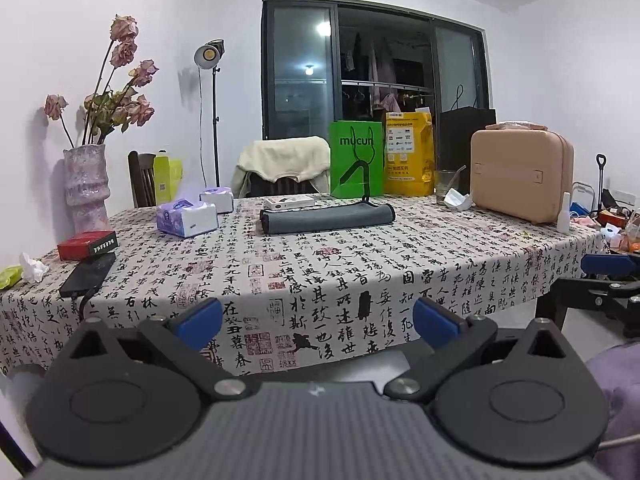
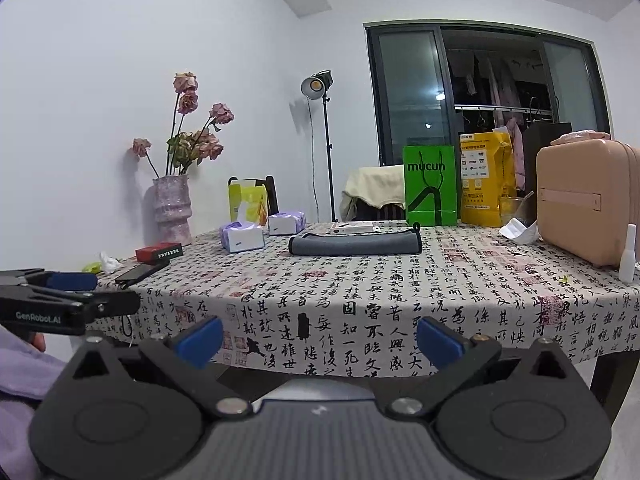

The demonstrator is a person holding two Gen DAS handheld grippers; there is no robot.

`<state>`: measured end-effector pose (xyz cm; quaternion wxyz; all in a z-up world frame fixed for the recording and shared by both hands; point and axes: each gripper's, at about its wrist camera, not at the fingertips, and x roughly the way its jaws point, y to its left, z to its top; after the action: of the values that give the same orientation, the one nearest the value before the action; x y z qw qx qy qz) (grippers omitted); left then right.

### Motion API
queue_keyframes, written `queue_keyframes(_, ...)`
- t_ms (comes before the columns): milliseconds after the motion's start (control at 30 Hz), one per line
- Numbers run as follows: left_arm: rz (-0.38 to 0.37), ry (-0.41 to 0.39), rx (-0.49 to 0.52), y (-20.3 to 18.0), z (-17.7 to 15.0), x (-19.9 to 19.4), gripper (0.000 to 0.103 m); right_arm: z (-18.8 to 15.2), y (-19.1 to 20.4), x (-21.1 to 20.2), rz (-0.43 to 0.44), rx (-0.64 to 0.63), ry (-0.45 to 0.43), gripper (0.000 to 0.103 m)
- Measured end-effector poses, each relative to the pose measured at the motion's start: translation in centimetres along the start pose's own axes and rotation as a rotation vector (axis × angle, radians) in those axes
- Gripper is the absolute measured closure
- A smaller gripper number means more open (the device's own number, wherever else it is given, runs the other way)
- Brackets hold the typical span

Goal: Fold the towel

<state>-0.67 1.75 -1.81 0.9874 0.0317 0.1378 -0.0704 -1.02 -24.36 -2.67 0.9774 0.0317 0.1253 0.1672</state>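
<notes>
Two handheld grippers hover off the near edge of a table (image 1: 400,264) covered in a cloth printed with black calligraphy. Seen from its own camera, the left gripper (image 1: 318,322) has its blue-padded fingers spread wide with nothing between them. The right gripper (image 2: 319,340) is likewise spread wide and empty. Each gripper shows at the edge of the other's view, side by side and apart.

On the far half of the table, well beyond both grippers, lies the grey towel (image 1: 327,218), already folded into a long flat bundle running left to right. A small black loop sticks up at its far right corner. Neither gripper touches it; a broad stretch of patterned cloth lies between.

Just behind the towel sits a flat white box (image 1: 290,201), and behind that a green paper bag (image 1: 356,160) and a yellow bag (image 1: 409,156). To the towel's left are two tissue packs (image 1: 187,218); further left, a pink vase (image 1: 85,188) of dried roses. To the right stands a beige hard case (image 1: 520,174).
</notes>
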Motion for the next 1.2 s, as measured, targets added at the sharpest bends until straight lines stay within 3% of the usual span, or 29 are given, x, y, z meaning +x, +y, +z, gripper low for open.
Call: queue_keyframes(1200,-0.008,0.008,0.005,-0.28,0.02,0.23,0.0,-0.29,0.31,0.26,0.0,0.001,0.004,0.0)
